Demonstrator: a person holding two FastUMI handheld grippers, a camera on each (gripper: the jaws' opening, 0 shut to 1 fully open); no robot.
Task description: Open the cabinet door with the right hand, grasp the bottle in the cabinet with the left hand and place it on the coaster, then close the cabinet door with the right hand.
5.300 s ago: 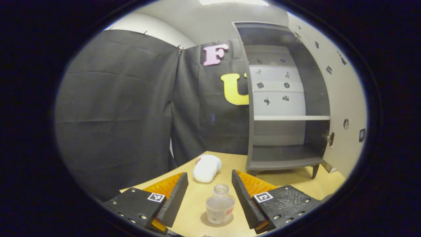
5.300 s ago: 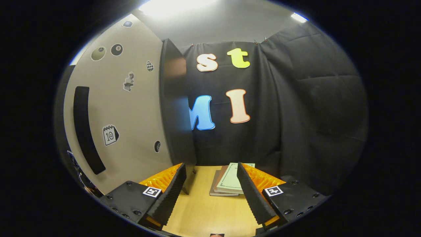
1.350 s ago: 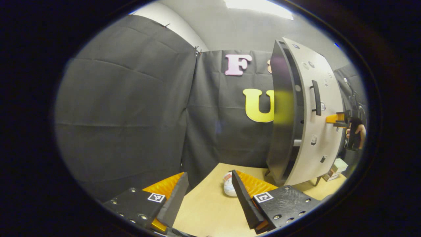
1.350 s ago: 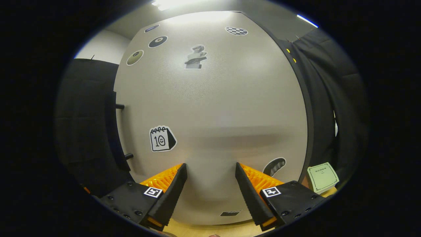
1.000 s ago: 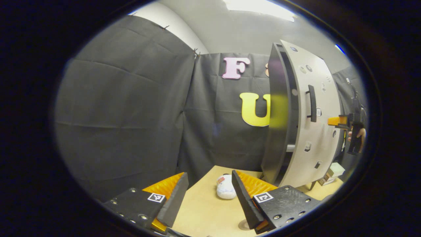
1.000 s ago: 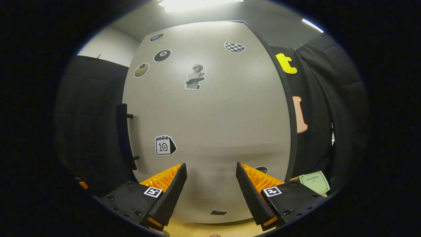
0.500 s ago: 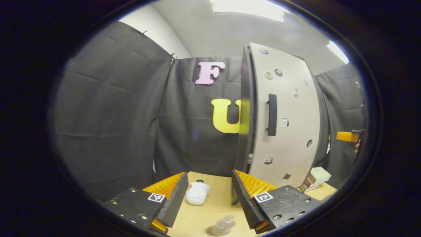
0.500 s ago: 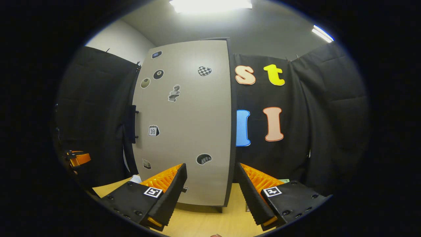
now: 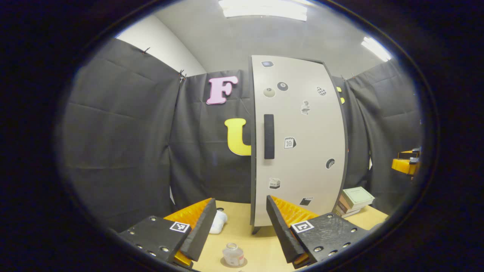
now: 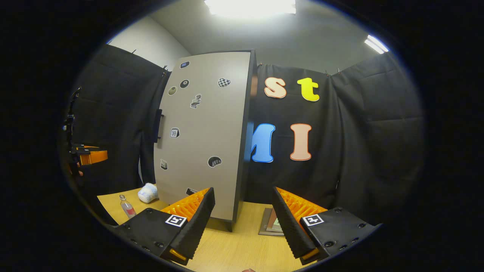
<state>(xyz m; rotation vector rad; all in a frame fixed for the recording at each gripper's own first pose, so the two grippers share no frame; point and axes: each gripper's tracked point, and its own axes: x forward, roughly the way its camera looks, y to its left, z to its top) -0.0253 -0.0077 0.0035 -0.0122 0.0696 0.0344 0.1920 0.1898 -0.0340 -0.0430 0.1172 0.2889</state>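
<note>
your left gripper [image 9: 237,223] hangs above the wooden table [image 9: 261,241] with its fingers spread and nothing between them. the bottle [image 9: 233,255] stands upright on the coaster [image 9: 242,263], just below and ahead of that gap, apart from both fingers. your right gripper [image 10: 242,219] is spread too, gripping nothing. the cabinet door [image 10: 202,136] sits flush with the cabinet, its handle [image 9: 269,136] untouched, beyond both grippers. a white plush toy [image 10: 147,193] lies left of the cabinet, a stack of books [image 9: 352,200] to its right.

"10" on cabinet door [image 9: 298,151] sticker [image 9: 289,142]
</note>
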